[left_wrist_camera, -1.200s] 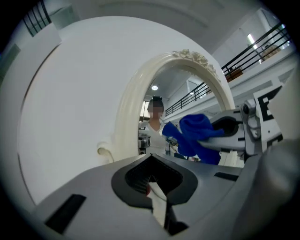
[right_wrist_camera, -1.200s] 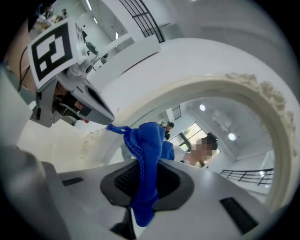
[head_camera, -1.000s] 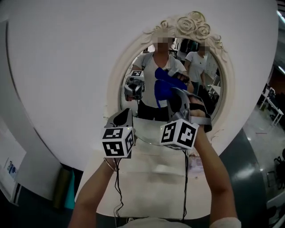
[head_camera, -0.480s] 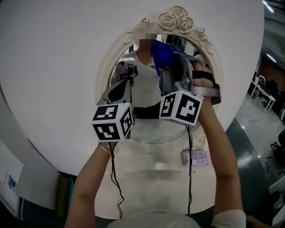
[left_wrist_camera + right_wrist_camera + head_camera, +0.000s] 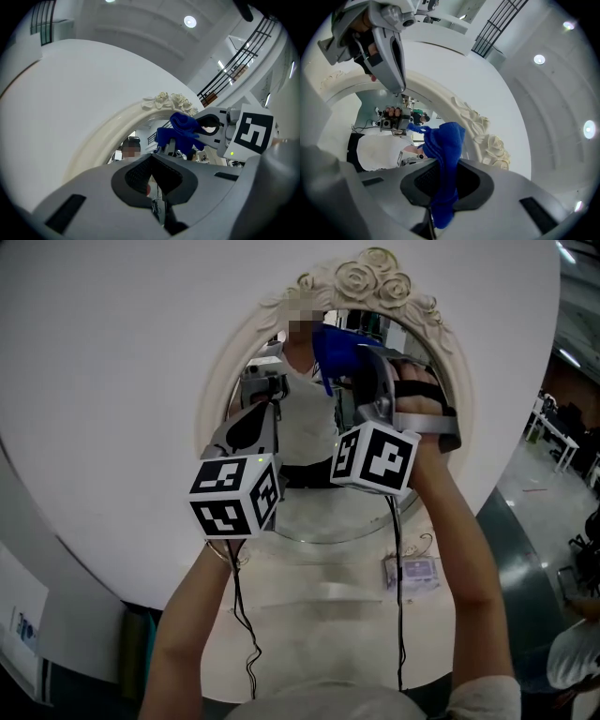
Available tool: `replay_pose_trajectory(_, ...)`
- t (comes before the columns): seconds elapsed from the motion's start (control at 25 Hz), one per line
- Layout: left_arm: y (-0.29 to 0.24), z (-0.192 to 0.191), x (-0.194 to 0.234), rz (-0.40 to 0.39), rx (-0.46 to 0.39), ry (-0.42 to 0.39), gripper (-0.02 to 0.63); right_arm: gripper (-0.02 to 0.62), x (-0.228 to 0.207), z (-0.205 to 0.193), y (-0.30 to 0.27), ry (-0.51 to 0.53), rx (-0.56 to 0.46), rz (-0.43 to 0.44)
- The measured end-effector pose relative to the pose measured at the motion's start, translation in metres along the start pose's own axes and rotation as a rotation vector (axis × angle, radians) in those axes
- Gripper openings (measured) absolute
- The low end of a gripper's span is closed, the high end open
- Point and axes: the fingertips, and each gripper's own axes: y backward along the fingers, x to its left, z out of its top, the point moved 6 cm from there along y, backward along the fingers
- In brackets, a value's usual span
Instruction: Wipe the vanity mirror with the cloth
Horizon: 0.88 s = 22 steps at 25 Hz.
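Note:
An oval vanity mirror (image 5: 309,493) in a cream frame with carved roses (image 5: 375,273) stands against a white round panel. My right gripper (image 5: 361,367) is shut on a blue cloth (image 5: 339,352) and holds it against the upper part of the glass, just under the roses. In the right gripper view the cloth (image 5: 445,154) hangs bunched between the jaws of the right gripper (image 5: 440,187), beside the frame (image 5: 487,140). My left gripper (image 5: 253,423) hovers left of it before the glass, jaws together with nothing between them. The left gripper view shows the left gripper (image 5: 152,176), the cloth (image 5: 180,129) and the frame (image 5: 171,101).
A white table (image 5: 319,615) lies under the mirror with a small packet (image 5: 412,570) and two hanging cables (image 5: 246,634). The glass reflects a person and a room behind. Another person (image 5: 577,662) stands at the lower right.
Both grippers have risen from the mirror's middle to its upper part, the cloth going up with the right one. Over the last half second they barely moved.

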Motion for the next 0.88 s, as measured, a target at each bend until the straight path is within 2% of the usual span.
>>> replay_pose_trajectory(0.28,0.000,-0.017,-0.002,0.012,0.042,0.000,0.005,0.063,0.027,-0.005,-0.002,-0.044,0.017,0.065)
replay_pose_trajectory(0.88,0.018,-0.105,-0.005,0.049,0.222,0.050,0.005,0.063,0.085,0.002,0.021,-0.094,0.022,0.199)
